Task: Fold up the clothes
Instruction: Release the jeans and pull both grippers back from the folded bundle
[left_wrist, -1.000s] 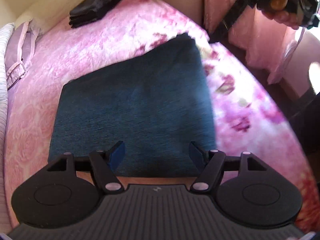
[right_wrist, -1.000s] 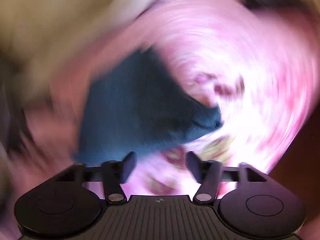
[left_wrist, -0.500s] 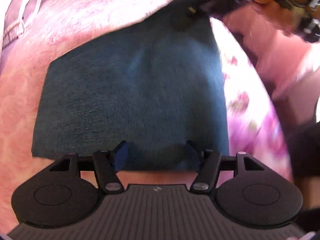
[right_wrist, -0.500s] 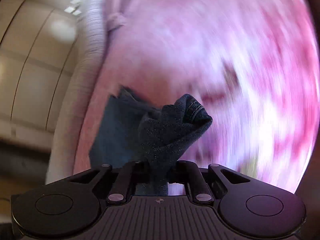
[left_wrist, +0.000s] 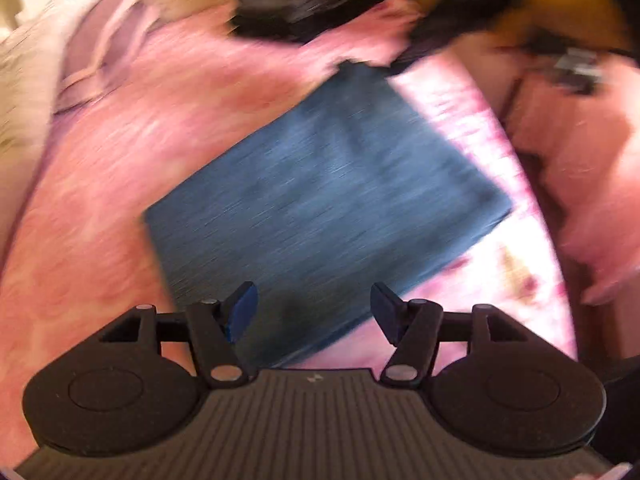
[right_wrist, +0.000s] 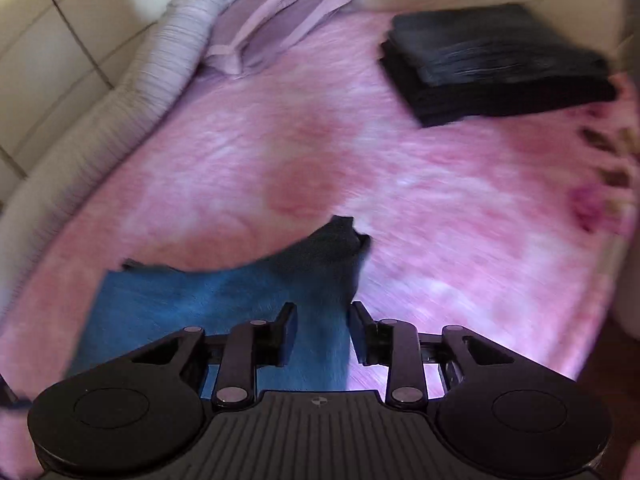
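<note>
Blue garment mostly folded

Your blue garment [left_wrist: 320,208] lies folded on the bed [right_wrist: 440,208]; right tongs [right_wrist: 322,334] just opening, left tongs [left_wrist: 314,312] apart and empty; stacking onto the dark pile [right_wrist: 496,64] remains.

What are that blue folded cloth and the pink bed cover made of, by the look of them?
Blue folded cloth: probably a matte knit or denim-like fabric, with fine flecked streaks; blur leaves it open. Pink bed cover: seems a plush fleece blanket, with a soft fuzzy nap and faint sheen.

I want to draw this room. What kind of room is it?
Most likely a bedroom. A fluffy pink blanket covers what looks like a bed, a lilac pillow lies at its far end, and folded dark clothes sit stacked on it beyond a blue garment.
</note>
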### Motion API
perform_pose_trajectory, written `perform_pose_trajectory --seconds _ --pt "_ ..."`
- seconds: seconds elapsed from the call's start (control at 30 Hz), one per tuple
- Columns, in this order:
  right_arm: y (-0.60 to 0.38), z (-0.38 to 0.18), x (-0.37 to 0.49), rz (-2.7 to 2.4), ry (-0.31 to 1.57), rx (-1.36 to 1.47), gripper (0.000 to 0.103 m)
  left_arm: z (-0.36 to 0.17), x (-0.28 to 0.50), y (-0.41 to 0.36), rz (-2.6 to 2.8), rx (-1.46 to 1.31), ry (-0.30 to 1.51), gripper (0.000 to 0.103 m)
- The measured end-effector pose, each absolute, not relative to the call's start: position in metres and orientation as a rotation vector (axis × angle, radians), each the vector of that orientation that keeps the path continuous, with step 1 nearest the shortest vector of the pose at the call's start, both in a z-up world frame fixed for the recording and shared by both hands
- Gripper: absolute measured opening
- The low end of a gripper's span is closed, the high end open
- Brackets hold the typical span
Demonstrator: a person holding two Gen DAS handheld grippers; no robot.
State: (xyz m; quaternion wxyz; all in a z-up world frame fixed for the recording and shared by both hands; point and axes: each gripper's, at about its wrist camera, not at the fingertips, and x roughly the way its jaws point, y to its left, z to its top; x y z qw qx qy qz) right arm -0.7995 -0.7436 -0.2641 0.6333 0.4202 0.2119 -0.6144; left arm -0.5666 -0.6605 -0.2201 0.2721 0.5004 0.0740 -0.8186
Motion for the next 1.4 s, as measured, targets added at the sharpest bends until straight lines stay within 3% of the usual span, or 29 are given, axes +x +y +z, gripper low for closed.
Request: perform_pose_trajectory --seconds 0.07,0.23,0.33,0.4,0.53,0.63,0.8,1.0,1.13,1.4 --pt "-0.716 -0.263 -0.785 -1.403 0.497 0.917 0.032 -0.23 -0.556 -0.675 -2.122 1.379 0.21 0.052" --pt "-0.654 -0.278 -0.715 -1.209 0.611 0.861 0.032 -0.266 -0.546 -0.689 -2.135 1.414 0.165 0.063" --pt "-0.641 -0.299 -0.682 -1.168 0.707 0.789 0.033 -0.272 -0.547 -0.691 -2.157 1.39 0.141 0.065" --pt "-0.64 -0.305 -0.669 -1.181 0.753 0.74 0.033 -0.267 -0.546 -0.698 -2.164 1.392 0.186 0.063" --pt "-0.636 -0.276 -0.67 -1.252 0.718 0.769 0.033 -0.246 -0.539 -0.691 -2.21 1.371 0.159 0.048" --pt "-0.626 -0.272 -0.662 -1.245 0.761 0.756 0.033 -0.239 -0.532 -0.68 -2.238 1.355 0.131 0.047" --pt "-0.628 -0.294 -0.66 -1.256 0.822 0.837 0.033 -0.275 -0.536 -0.676 -2.201 1.481 0.129 0.048" --pt "-0.636 -0.269 -0.651 -1.291 0.911 0.874 0.035 -0.255 -0.523 -0.667 -2.178 1.43 0.182 0.045" --pt "-0.629 -0.234 -0.64 -1.342 0.959 0.882 0.051 -0.22 -0.509 -0.654 -2.164 1.378 0.217 0.045" --pt "-0.62 -0.184 -0.608 -1.357 1.019 0.829 0.054 -0.169 -0.496 -0.631 -2.155 1.29 0.249 0.046"
